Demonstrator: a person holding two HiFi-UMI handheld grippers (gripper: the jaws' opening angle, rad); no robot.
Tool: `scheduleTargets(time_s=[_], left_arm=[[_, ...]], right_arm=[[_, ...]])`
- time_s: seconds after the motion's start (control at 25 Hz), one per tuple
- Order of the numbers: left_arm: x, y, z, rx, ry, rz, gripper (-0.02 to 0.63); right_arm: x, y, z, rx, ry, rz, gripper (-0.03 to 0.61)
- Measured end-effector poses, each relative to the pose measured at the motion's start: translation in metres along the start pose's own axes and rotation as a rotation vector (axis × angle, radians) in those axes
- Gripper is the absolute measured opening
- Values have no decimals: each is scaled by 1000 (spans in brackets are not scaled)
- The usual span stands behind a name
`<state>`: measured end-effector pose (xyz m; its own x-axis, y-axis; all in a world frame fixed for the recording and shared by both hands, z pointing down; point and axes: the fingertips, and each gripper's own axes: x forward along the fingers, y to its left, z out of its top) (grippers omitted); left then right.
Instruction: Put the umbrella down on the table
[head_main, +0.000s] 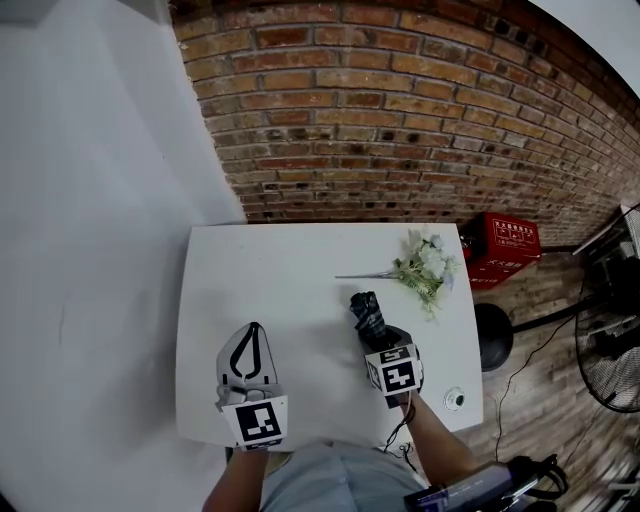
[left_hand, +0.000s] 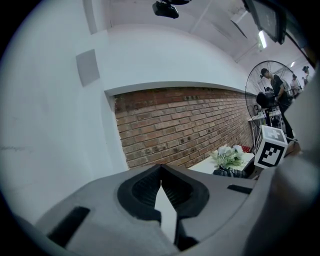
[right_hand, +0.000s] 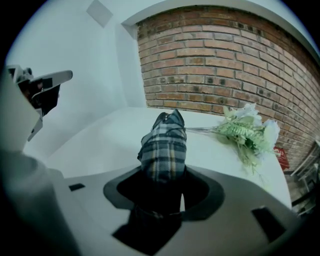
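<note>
Head view: a white table (head_main: 300, 270) stands against a brick wall (head_main: 400, 120), with a plain white wall (head_main: 100, 200) at its left. Near the far right corner of the table lies a bunch of pale artificial flowers (head_main: 428, 265) with thin stems; it is near the umbrella (head_main: 368, 312) but apart from it. On the floor to the right stand a red box (head_main: 505, 245) and a wire-cage fan (head_main: 610, 350).

The umbrella is folded into a short roll of dark checked cloth. The right gripper (head_main: 378, 335) pinches its near end, and the far end slants down over the middle of the table; I cannot tell if it touches the top. The left gripper (head_main: 254, 330) is over the near left part of the table, its ribbed jaws pressed together at the tips with nothing between them.
</note>
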<state>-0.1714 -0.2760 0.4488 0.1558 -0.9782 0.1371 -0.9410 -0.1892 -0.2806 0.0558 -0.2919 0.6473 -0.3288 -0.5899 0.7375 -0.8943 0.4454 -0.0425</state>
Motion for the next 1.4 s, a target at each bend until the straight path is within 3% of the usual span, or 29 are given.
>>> scheduleTargets(time_s=[0.28, 0.4, 0.76, 0.84, 0.96, 1.16, 1.28, 1.4], left_arm=[[-2, 8, -3, 37, 19, 14, 6], [-3, 6, -3, -14, 23, 15, 6], [-3, 7, -8, 1, -1, 13, 6], [-4, 7, -9, 4, 1, 10, 6], [-5, 7, -6, -6, 1, 10, 6], [-10, 9, 7, -15, -23, 8, 6], [-14, 6, 20, -84, -35, -1, 6], [-17, 8, 39, -128, -55, 8, 6]], right_arm=[[7, 1, -4, -7, 47, -4, 207], [9, 0, -6, -6, 62, -4, 207], [16, 0, -10, -14, 107, -4, 215], [18, 0, -12, -8, 125, -2, 232], [17, 0, -11, 1, 132, 20, 319], [-5, -4, 18, 19, 13, -3, 345], [-34, -10, 50, 47, -122, -28, 317], [-70, 0, 96, 88, -289, 13, 269]])
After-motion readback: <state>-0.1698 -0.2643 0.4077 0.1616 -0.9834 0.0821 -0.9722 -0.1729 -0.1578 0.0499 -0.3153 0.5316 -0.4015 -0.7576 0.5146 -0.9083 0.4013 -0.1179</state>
